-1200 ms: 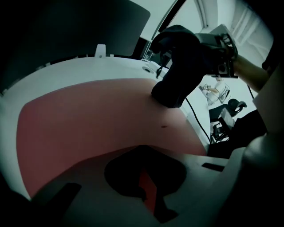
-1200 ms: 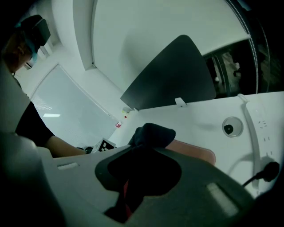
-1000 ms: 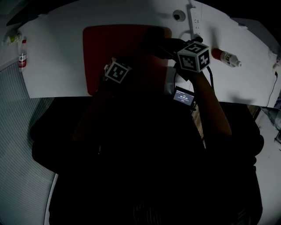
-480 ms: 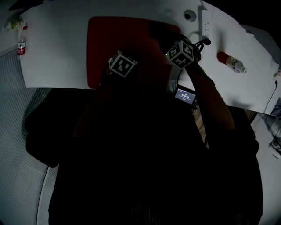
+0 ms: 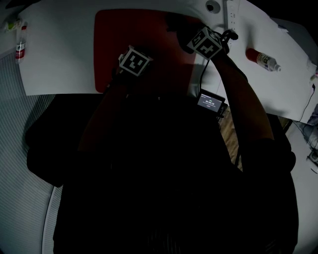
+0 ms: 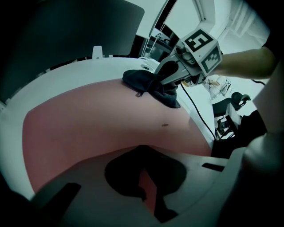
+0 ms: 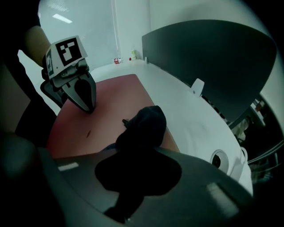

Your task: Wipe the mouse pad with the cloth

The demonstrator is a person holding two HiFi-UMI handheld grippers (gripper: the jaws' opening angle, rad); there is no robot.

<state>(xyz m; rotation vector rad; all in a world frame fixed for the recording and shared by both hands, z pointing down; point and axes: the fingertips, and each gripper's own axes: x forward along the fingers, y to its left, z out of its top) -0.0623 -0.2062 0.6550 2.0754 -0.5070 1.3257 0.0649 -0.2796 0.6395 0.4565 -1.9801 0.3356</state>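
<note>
Cloth (image 7: 144, 126), dark and bunched, sits pinched in the right tongs (image 7: 133, 157), whose jaws are closed on its near end while the rest spills forward onto the red mouse pad (image 5: 124, 34). In the head view the cloth lies at about 2 o'clock on the pad, close to the pad's far right corner, and touches its surface. The pad lies flat on the white counter (image 5: 59, 64), its near edge running along the counter's front edge. The left tongs (image 6: 143, 148) are drawn together with nothing between them. Only a thin wedge of red pad shows behind the meeting tips, and the right gripper view shows those tips set down on the pad. In the head view they stand at roughly 7 o'clock on the pad, well apart from the cloth. A small dark mark (image 6: 165, 125) lies on the pad between the two tongs. A red-and-white bottle (image 5: 263, 59) lies on its side on the counter at 3 o'clock from the pad. A smaller bottle (image 5: 20, 49) stands at 9 o'clock, near the counter's left edge. A white power strip (image 5: 231, 12) and a round grommet (image 5: 212, 6) lie at 1 o'clock, beyond the pad's far corner. A small lit screen (image 5: 209, 102) shows below the right forearm (image 5: 238, 94).
</note>
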